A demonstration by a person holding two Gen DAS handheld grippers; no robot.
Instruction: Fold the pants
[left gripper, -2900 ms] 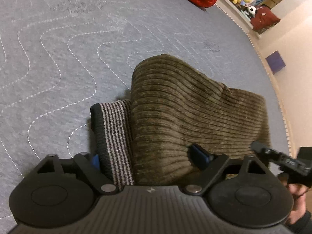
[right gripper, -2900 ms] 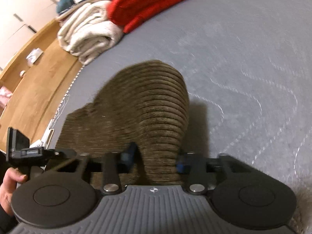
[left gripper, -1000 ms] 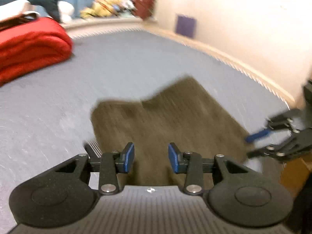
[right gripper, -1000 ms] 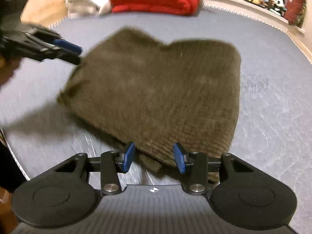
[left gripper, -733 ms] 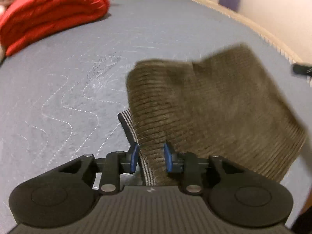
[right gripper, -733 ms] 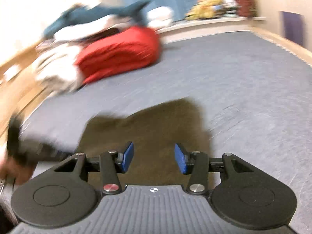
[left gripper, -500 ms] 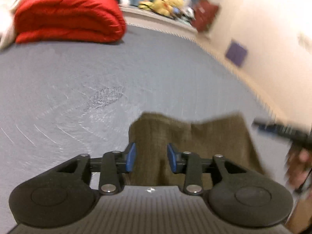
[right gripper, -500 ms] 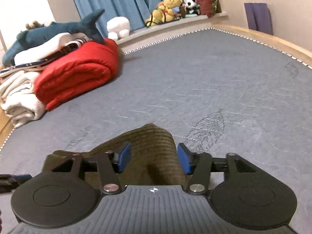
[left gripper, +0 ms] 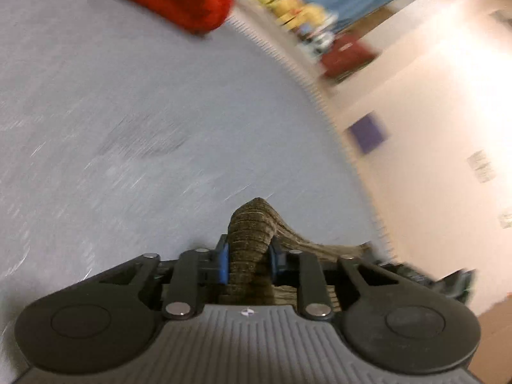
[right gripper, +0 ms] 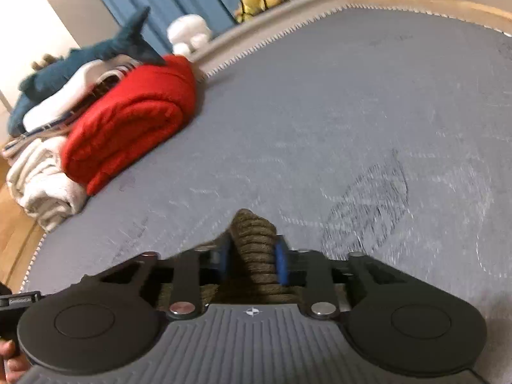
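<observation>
1. Left tool (left gripper: 248, 260): jaws closing, blue pads pressed on either side of a bunched ridge of the pants (left gripper: 252, 243). The fabric stands up between the fingers and pokes out past the tips.
2. Right tool (right gripper: 252, 260): jaws closing likewise, blue pads pinching a ribbed hump of the same pants (right gripper: 254, 249), which rises between the fingers and a little beyond them.
3. Pants: olive-brown ribbed cloth, gathered at both tools. In the left wrist view more of it trails from the pinch toward the right, low over the bed (left gripper: 128, 112), near the bed's right edge. How much rests on the bed cannot be told; the tool bodies hide it.
4. Bed: grey quilted cover with pale stitched lines, trimmed at the edge; it carries everything listed here.
5. Red blanket (right gripper: 128, 118): rolled, at the far left corner of the bed, well apart from the pants.
6. Cream towel (right gripper: 41, 179): folded, touching the red blanket on its near left side, at the bed's left edge.
7. Shark plush (right gripper: 96, 54): dark blue, lying on top of the pile behind the red blanket.
8. Person's hand (right gripper: 11, 363): partly visible at the lower left of the right wrist view.
</observation>
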